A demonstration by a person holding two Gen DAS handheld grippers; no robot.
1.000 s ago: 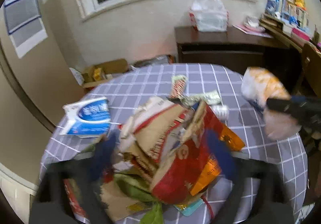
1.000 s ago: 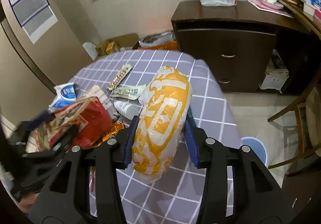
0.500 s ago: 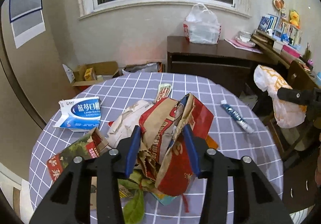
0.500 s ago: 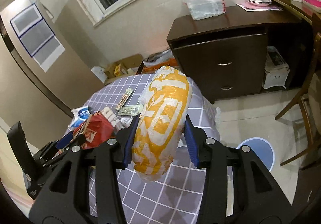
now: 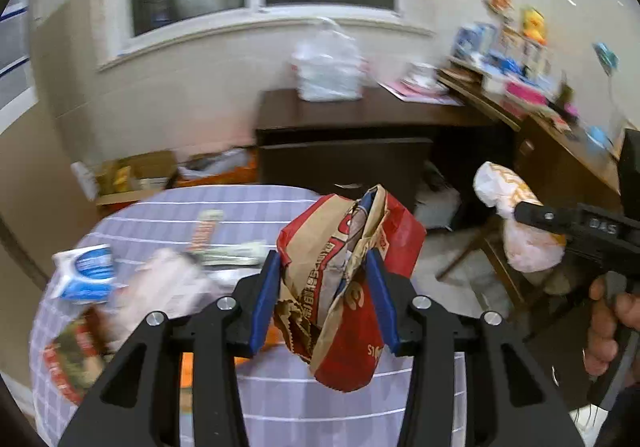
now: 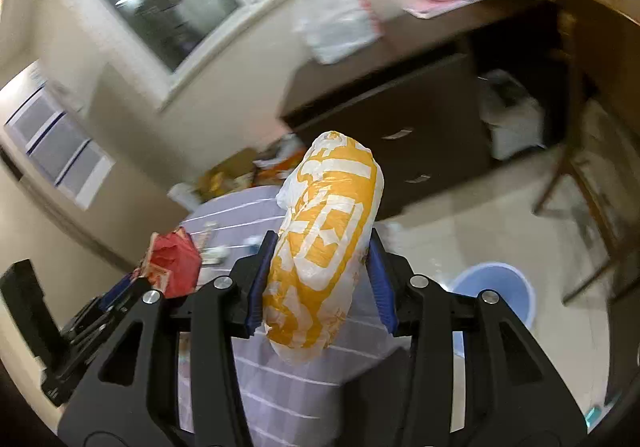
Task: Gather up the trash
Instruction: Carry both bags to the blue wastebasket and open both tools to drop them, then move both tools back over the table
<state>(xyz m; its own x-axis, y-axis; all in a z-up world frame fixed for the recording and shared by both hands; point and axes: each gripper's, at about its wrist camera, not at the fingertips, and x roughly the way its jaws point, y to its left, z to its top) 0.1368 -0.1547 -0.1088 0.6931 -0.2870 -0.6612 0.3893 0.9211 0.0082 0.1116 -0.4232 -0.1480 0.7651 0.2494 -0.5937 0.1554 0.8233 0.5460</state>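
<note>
My left gripper [image 5: 325, 299] is shut on a crumpled red and brown paper bag [image 5: 348, 287] and holds it above the round checked table [image 5: 280, 399]. My right gripper [image 6: 320, 283] is shut on a yellow and white plastic bag [image 6: 324, 243], held high over the table's right edge. That bag also shows in the left wrist view [image 5: 516, 223], and the red bag shows in the right wrist view [image 6: 174, 265]. More trash lies on the table: a blue and white packet [image 5: 86, 273], a green and red box [image 5: 70, 355] and wrappers [image 5: 204, 233].
A light blue bin [image 6: 496, 297] stands on the floor right of the table. A dark wood cabinet [image 5: 348, 151] with a white plastic bag [image 5: 328, 67] on it stands at the wall. A cluttered desk [image 5: 540, 107] and a chair [image 6: 584, 183] are to the right.
My left gripper has lifted the red paper bag off the trash pile and swung right. My right gripper has risen and tilted with the yellow bag; the blue bin has come more into view.
</note>
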